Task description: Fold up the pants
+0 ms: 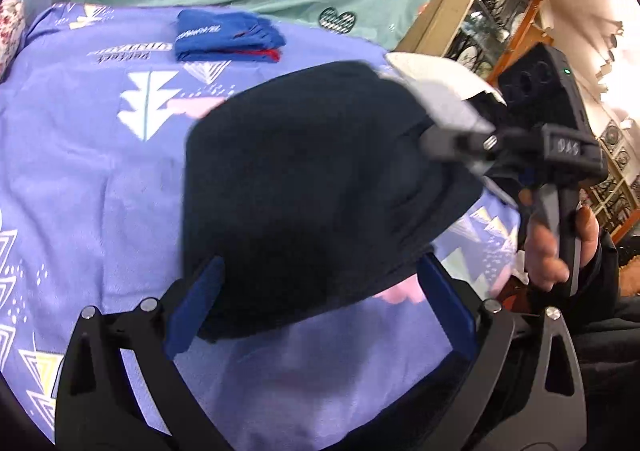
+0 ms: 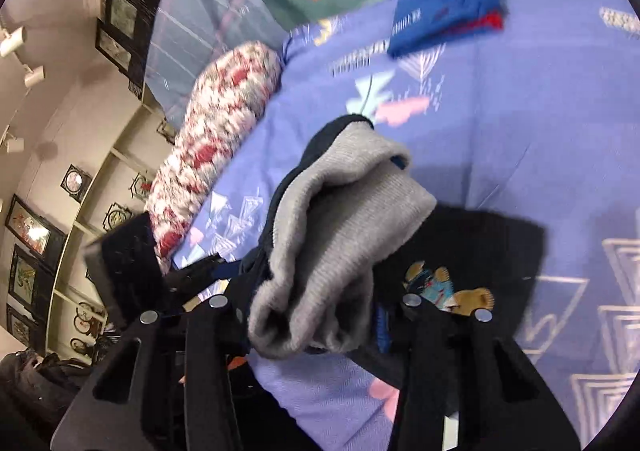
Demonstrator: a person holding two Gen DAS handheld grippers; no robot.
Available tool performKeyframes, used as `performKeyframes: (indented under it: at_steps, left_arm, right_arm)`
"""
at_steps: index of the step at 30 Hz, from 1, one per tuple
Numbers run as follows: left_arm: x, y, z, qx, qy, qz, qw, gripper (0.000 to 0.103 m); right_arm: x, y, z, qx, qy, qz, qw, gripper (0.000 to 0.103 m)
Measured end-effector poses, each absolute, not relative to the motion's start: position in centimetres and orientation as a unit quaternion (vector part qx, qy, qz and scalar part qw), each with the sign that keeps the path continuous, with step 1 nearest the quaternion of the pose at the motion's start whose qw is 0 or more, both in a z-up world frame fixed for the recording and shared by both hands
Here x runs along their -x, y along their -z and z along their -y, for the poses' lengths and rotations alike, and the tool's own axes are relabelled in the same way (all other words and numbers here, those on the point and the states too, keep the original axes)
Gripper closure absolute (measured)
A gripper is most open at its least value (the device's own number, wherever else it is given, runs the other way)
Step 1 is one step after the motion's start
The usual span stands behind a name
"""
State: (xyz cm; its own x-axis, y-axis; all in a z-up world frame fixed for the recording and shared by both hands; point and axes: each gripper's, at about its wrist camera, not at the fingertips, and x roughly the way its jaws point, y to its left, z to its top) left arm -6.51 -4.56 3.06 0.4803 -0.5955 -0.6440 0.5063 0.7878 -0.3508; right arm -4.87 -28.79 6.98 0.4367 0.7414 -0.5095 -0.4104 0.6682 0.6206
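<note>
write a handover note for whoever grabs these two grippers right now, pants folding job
Left gripper: open, fingers either side of the dark pants, not clamped.
Right gripper: shut on the pants' grey ribbed cuff, lifted off the purple bedsheet.
Done: a blue folded garment lies at the far end of the bed.
Left: lay the cuff end over, flatten, finish the fold. Frames are blurry, so fold count is unclear.
</note>
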Motion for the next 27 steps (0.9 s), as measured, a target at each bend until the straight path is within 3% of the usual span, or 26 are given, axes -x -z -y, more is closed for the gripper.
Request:
performKeyframes:
  at_steps: [3, 6, 8, 13, 17, 21, 24, 27]
  left_arm:
    - [6.1, -2.8, 5.5, 0.053, 0.334, -0.398, 0.853, 0.004]
    - [5.2, -1.2, 6.2, 0.058, 0.336, -0.424, 0.839, 0.004]
    - [4.9, -0.9, 6.5, 0.059, 0.339, -0.431, 0.834, 0.004]
    - [6.2, -2.1, 7.4, 0.035, 0.372, -0.411, 0.832, 0.004]
    - [5.5, -0.6, 8.1, 0.038, 0.384, -0.439, 0.811, 0.004]
    - [5.0, 1.0, 7.7, 0.064, 0.382, -0.456, 0.801, 0.004]
    - [5.7, 0.8, 7.8, 0.053, 0.377, -0.453, 0.806, 0.004]
    - [6.1, 1.3, 8.2, 0.035, 0.376, -0.448, 0.81, 0.004]
  right_arm:
    - [5.0, -6.6, 32.0, -0.217, -0.306, -0.41, 0.831, 0.055]
    - [3.5, -0.9, 32.7, -0.238, -0.273, -0.487, 0.795, 0.043]
    - [2.9, 2.8, 32.4, -0.229, -0.247, -0.533, 0.776, 0.042]
    - [4.4, -1.4, 34.4, -0.21, -0.247, -0.49, 0.809, 0.037]
    - [5.3, -7.9, 34.3, -0.184, -0.261, -0.419, 0.85, 0.02]
    - [2.6, -10.9, 28.6, -0.16, -0.345, -0.411, 0.828, 0.01]
    - [-1.3, -9.4, 23.9, -0.176, -0.378, -0.449, 0.79, 0.009]
    - [-6.4, -3.6, 19.6, -0.243, -0.384, -0.539, 0.709, 0.009]
